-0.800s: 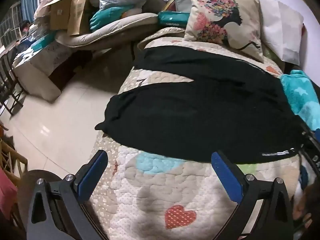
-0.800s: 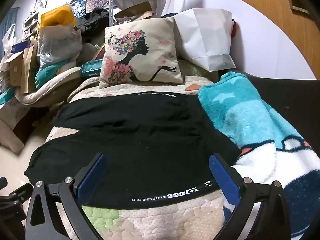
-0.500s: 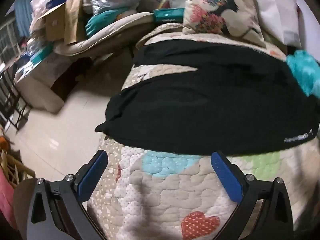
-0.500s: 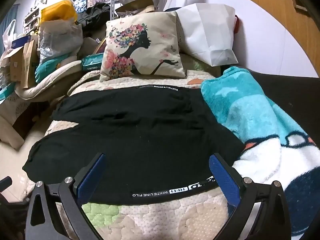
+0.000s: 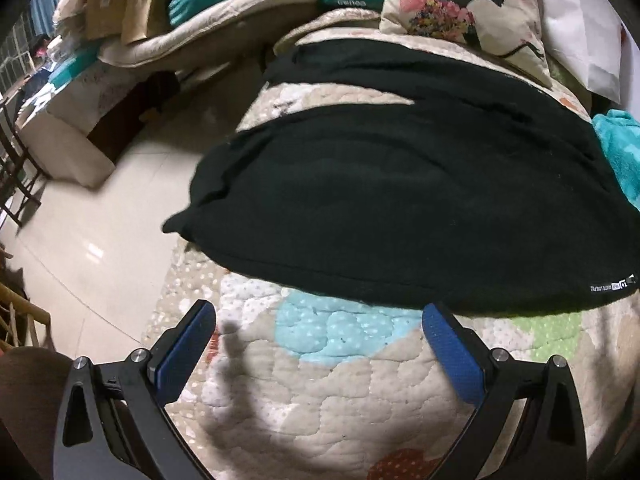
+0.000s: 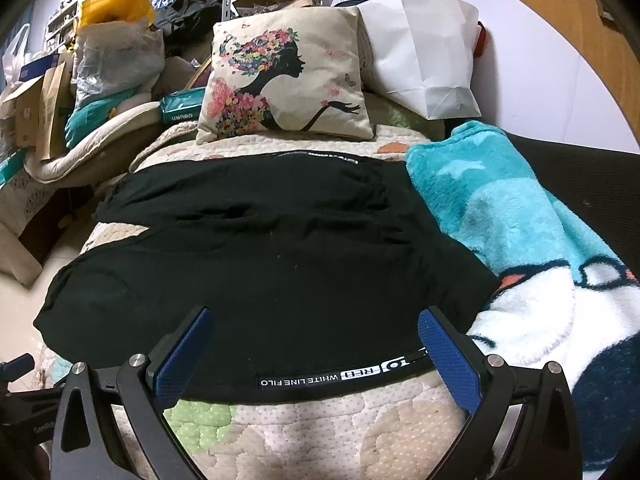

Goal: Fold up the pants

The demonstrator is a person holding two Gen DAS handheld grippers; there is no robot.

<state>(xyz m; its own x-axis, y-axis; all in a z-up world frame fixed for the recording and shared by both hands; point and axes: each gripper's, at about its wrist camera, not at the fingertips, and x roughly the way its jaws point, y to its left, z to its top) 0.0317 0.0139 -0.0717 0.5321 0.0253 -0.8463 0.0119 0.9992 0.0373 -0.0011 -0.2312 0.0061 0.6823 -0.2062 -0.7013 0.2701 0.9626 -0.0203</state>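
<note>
Hovering left tool (image 5: 318,332), right tool (image 6: 314,336) agape | pants (image 6: 272,256) flat | waistband lettering (image 6: 320,376) readable right view only

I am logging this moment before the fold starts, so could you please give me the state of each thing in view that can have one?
black pants: spread flat on the quilt, unfolded, legs apart, not gripped
left gripper: open, above bare quilt, short of the pants
right gripper: open, over the waistband edge, holding nothing
floral cushion: propped upright
teal blanket: bunched beside the pants
</note>
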